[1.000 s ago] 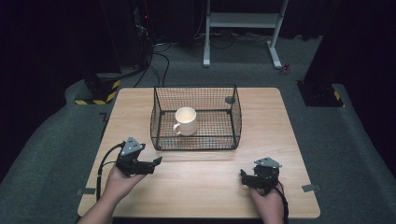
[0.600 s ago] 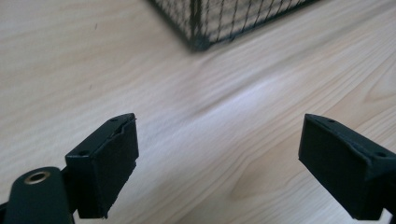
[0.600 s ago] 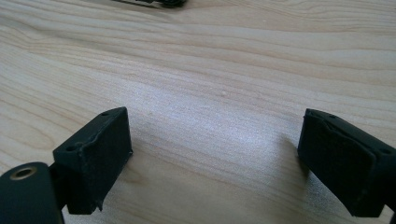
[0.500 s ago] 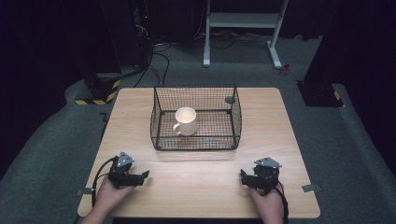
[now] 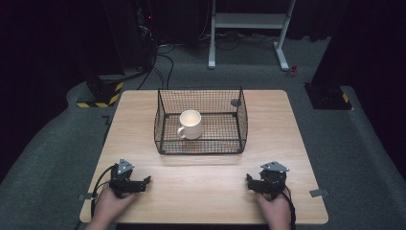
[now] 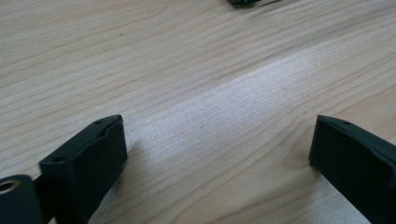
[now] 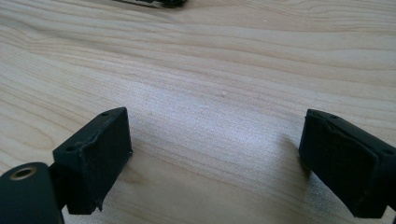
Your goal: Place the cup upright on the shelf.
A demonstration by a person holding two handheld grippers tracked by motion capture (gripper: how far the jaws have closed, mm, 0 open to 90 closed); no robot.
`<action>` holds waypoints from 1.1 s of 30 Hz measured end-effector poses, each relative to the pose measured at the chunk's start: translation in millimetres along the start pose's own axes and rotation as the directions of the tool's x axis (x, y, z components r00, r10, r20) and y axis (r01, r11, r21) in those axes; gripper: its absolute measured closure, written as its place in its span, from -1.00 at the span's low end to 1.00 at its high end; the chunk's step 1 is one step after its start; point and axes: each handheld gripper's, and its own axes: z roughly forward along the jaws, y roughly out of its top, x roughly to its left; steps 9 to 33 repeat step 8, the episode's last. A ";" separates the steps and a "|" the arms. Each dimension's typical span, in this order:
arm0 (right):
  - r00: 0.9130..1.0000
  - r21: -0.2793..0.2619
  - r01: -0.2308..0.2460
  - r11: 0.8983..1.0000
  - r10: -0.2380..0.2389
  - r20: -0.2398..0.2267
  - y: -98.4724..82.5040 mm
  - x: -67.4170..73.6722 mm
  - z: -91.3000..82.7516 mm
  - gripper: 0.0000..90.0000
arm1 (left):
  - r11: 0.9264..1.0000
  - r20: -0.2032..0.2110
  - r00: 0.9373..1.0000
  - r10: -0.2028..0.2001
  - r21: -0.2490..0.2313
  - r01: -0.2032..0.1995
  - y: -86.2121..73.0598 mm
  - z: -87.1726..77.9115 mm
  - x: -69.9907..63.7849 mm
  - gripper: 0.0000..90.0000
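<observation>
A white mug (image 5: 190,124) stands inside a black wire basket (image 5: 242,120) in the middle of the wooden table (image 5: 201,191). My left gripper (image 5: 145,181) rests low over the near left of the table and points right. Its jaws have just been opening and now stand wide apart in the left gripper view (image 6: 217,135), with bare wood between them. At the near right, my right gripper (image 5: 249,181) points left. It is open in the right gripper view (image 7: 215,135), with nothing between its fingers. Both grippers are well in front of the basket.
Grey carpet surrounds the table. A white metal stand (image 5: 249,21) and dark equipment with cables stand behind it, and a yellow-and-black striped base (image 5: 98,98) sits at the far left. A broad strip of bare wood lies between the two grippers.
My left gripper has come down and back toward the near left edge and settled by the table top, its jaws now wider. The right gripper, the mug and the basket have not moved.
</observation>
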 end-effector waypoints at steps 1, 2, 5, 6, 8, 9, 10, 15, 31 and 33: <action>1.000 0.000 0.000 1.000 0.000 0.001 0.0 0.1 0.0 -0.81 | 1.000 -0.005 1.000 -0.005 0.000 0.005 0.2 0.2 -0.5 -0.91; 1.000 -0.002 0.000 1.000 0.000 0.001 -0.1 0.1 0.1 -0.81 | 1.000 -0.005 1.000 -0.005 0.000 0.005 0.2 0.2 -0.5 -0.91; 1.000 -0.001 -0.001 1.000 0.001 0.003 0.0 0.3 0.0 -0.81 | 1.000 -0.014 1.000 -0.012 -0.002 0.012 0.5 0.5 -1.4 -0.91; 1.000 -0.001 -0.001 1.000 0.001 0.003 0.0 0.3 0.0 -0.81 | 1.000 -0.014 1.000 -0.012 -0.002 0.012 0.5 0.5 -1.4 -0.91; 1.000 -0.001 0.001 1.000 -0.001 0.003 0.1 0.2 0.1 -0.81 | 1.000 -0.017 1.000 -0.009 -0.001 0.009 0.6 0.4 -1.3 -0.91; 1.000 -0.001 0.001 1.000 -0.001 0.003 0.1 0.2 0.1 -0.81 | 1.000 -0.017 1.000 -0.009 -0.001 0.009 0.6 0.4 -1.3 -0.91; 1.000 -0.001 0.001 1.000 -0.001 0.003 0.1 0.2 0.1 -0.81 | 1.000 -0.017 1.000 -0.009 -0.001 0.009 0.6 0.4 -1.3 -0.91; 1.000 -0.001 0.001 1.000 -0.001 0.003 0.1 0.2 0.1 -0.81 | 1.000 -0.017 1.000 -0.009 -0.001 0.009 0.6 0.4 -1.3 -0.91; 1.000 -0.001 0.001 1.000 -0.001 0.003 0.1 0.2 0.1 -0.81 | 1.000 -0.017 1.000 -0.009 -0.001 0.009 0.6 0.4 -1.3 -0.91; 1.000 -0.001 0.001 1.000 -0.001 0.003 0.1 0.2 0.1 -0.81 | 1.000 -0.017 1.000 -0.009 -0.001 0.009 0.6 0.4 -1.3 -0.91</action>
